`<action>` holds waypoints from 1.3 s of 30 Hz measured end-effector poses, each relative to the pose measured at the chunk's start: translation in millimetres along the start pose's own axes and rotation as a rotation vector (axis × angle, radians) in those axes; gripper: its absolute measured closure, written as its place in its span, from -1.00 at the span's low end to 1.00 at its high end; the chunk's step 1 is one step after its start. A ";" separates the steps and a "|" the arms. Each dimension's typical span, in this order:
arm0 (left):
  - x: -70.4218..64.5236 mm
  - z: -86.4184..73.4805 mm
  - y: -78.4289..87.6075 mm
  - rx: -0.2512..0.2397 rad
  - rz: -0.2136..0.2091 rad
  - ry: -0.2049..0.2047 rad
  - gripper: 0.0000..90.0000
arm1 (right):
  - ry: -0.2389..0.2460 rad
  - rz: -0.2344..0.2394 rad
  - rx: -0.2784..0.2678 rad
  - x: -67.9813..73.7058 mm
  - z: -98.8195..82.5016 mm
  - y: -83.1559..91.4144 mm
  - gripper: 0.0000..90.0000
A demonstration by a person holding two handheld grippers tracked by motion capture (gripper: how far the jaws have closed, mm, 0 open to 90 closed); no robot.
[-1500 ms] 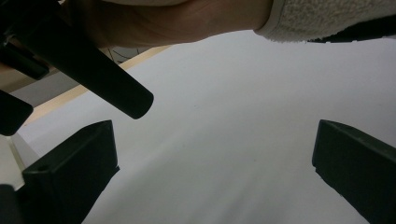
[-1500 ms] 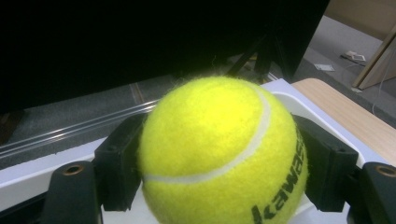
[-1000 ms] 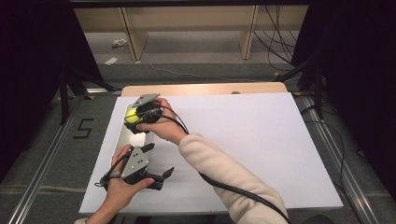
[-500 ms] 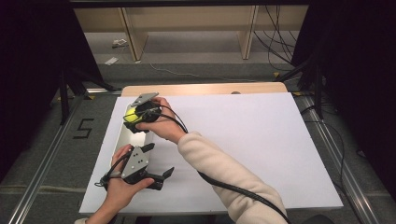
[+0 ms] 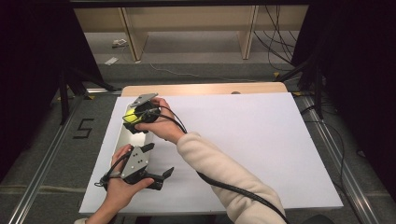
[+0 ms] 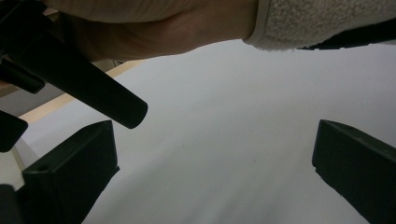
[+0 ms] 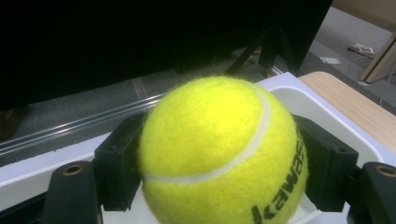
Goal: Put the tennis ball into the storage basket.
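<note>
Squarely between right gripper (image 7: 210, 186) jaws: tennis ball (image 7: 219, 154).

Tennis ball (image 7: 223, 154) btm cut off by frame edge; white tray (image 7: 327, 109) mostly hidden behind it.

Nothing has visibly changed since the earlier pictures.

Yellow tennis ball (image 7: 219, 154) with white seam and black lettering; white tray (image 7: 322, 109); black claw pads (image 7: 119, 163).
</note>
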State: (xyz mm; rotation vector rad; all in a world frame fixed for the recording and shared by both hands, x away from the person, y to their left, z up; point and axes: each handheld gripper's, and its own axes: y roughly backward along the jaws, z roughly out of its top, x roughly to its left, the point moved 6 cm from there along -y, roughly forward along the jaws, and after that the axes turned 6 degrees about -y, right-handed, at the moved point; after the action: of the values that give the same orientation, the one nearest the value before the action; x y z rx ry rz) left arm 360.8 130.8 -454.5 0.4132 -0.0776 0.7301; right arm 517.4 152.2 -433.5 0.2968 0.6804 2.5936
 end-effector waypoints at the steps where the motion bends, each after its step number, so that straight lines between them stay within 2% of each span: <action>1: 0.0 0.0 0.0 0.000 0.000 0.000 -1.00 | 0.000 0.000 0.000 0.0 0.0 0.0 -0.41; 39: -0.5 -0.3 -0.4 0.001 -0.005 0.003 -1.00 | -0.005 0.004 0.039 0.1 -11.5 -10.8 -0.41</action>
State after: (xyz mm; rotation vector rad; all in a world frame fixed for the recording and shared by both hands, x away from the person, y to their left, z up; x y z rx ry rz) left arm 360.6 130.4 -455.0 0.4129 -0.0739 0.7260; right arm 517.6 155.9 -448.8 0.3163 0.7298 2.5852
